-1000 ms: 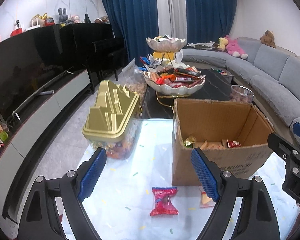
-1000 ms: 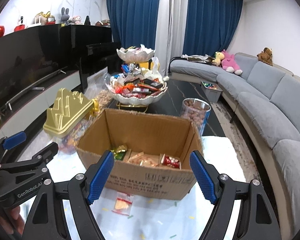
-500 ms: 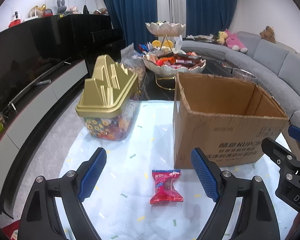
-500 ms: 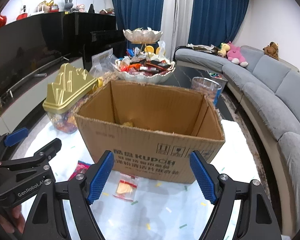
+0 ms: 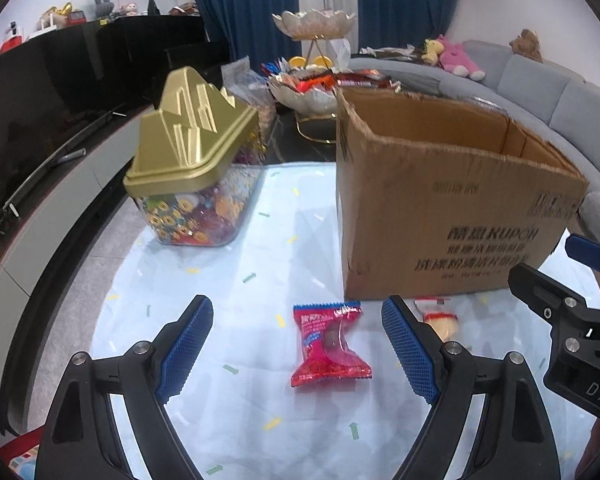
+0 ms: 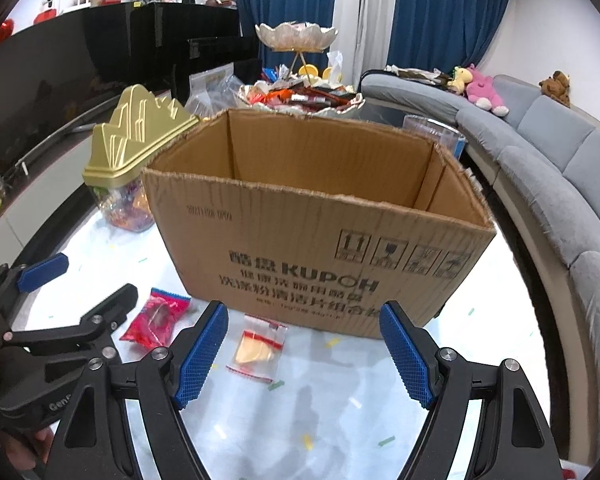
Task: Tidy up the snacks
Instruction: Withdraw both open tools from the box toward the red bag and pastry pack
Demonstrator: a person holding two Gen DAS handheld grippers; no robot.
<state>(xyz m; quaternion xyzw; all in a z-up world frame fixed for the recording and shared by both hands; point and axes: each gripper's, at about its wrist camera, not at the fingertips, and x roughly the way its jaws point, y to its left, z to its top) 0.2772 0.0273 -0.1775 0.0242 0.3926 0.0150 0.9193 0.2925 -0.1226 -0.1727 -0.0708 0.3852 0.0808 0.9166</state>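
Note:
An open cardboard box (image 5: pixel 452 204) stands on the pale table cover; it also shows in the right wrist view (image 6: pixel 320 224). A red snack packet (image 5: pixel 330 346) lies in front of it, between the fingers of my open, empty left gripper (image 5: pixel 298 354). The red packet also shows in the right wrist view (image 6: pixel 156 316). A clear packet with a yellow snack (image 6: pixel 258 348) lies just ahead of my open, empty right gripper (image 6: pixel 304 354), slightly left of centre. In the left wrist view the clear packet (image 5: pixel 440 318) is partly hidden behind the right finger.
A clear candy jar with a gold lid (image 5: pixel 196 176) stands left of the box. Behind are a tiered dish of snacks (image 6: pixel 300 96) and a clear jar (image 6: pixel 434 130). A grey sofa (image 6: pixel 560 168) runs along the right, a TV cabinet (image 5: pixel 60 184) along the left.
Both grippers have dropped lower and closer to the table. The box's inside has gone out of sight, and the two packets now lie nearer the fingers.

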